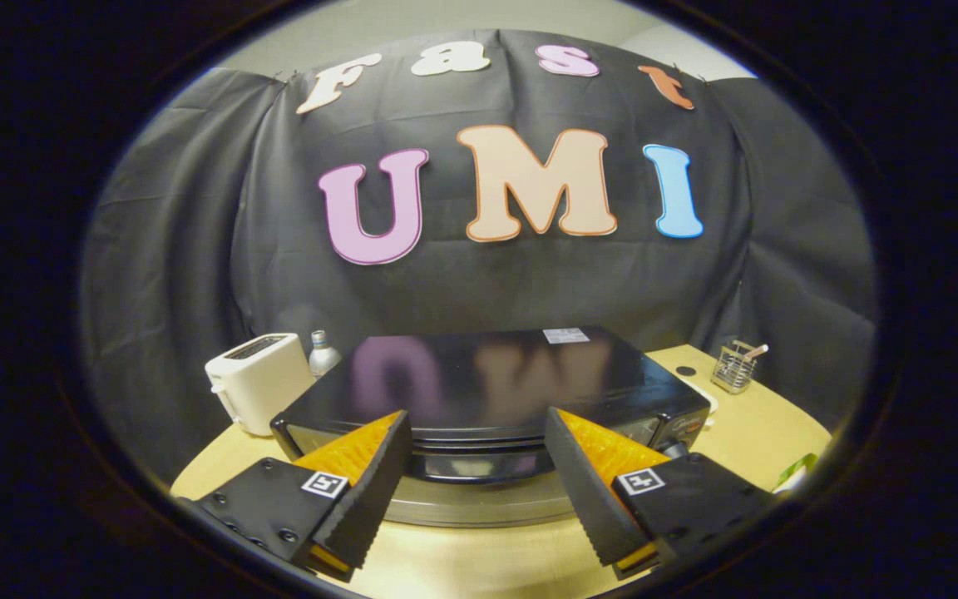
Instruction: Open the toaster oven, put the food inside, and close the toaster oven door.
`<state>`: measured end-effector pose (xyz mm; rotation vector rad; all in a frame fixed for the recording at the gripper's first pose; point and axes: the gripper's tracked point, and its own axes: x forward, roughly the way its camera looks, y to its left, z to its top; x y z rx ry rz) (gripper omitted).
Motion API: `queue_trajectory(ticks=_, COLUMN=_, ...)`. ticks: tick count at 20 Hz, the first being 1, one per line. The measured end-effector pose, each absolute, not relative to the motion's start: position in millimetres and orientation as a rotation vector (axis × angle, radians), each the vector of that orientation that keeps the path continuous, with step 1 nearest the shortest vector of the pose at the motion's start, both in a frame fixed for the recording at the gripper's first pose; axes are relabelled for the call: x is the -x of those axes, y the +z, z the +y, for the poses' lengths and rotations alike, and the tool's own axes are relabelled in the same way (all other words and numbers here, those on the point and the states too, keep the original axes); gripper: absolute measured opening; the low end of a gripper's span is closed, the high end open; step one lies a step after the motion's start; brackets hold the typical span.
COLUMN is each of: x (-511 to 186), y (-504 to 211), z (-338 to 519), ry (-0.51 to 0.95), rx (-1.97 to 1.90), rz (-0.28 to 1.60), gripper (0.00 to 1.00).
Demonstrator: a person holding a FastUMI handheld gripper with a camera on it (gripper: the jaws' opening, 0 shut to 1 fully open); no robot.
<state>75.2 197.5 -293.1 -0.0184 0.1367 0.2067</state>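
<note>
A black cloth wall hangs across the back of the booth, and below it a pale wooden surface [745, 433] runs across the lower half of the frame. In the lower centre of the frame sits the glossy black box-shaped toaster oven [487, 383], the largest thing on the surface, its flat top mirroring the wall. Its door looks closed; a silvery band, probably the door handle [471, 503], runs along the front near the bottom centre of the frame.

To the lower left stands a white plastic slot toaster [256, 378], and just beside it a small clear bottle with a pale cap [321, 351]. At the right of the frame is a small wire mesh holder [733, 366] with something standing in it. A scrap of green [797, 470] shows further down at the lower right; I cannot tell what it is.

The oven should be heavy and rigid, so it will likely stay put when the door is pulled. The door is smooth and likely slippery; the handle bar is the sensible place to take hold, gripped squarely.

The tool [475, 491] is spread wide and released, holding nothing. Its fingers flank the oven's front, with the handle just ahead and between them, touching neither as far as I can tell.
</note>
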Motion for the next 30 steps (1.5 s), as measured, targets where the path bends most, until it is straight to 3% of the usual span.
queue_trajectory(ticks=10, x=-23, y=-306, z=184, ry=0.217, rx=0.01, rz=0.093, gripper=0.99)
queue_trajectory(ticks=30, x=53, y=-383, z=144, ry=0.232, rx=0.067, rz=0.442, gripper=0.93)
